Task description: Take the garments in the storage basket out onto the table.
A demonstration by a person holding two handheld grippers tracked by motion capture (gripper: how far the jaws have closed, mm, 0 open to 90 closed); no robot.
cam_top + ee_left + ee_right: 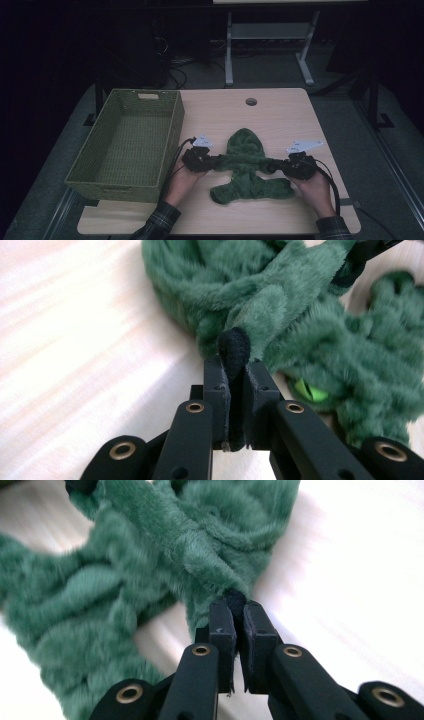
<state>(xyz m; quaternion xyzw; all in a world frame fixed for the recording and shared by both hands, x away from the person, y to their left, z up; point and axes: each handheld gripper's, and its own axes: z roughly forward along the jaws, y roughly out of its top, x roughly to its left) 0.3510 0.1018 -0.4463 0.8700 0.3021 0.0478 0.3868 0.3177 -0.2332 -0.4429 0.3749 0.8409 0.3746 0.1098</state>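
At lower centre of the high view, the left gripper and the right gripper each have their jaws pressed nearly together, pinching a dark-trimmed sleeve tip of the green plush garment. It lies flat on the wooden table, right of the woven basket. Its long axis runs up the frame, hood end pointing toward the top, sleeves stretched left and right.

You have one fuzzy green plush garment, one woven green rectangular basket, one light wooden table, and two black two-jaw grippers: left, right.
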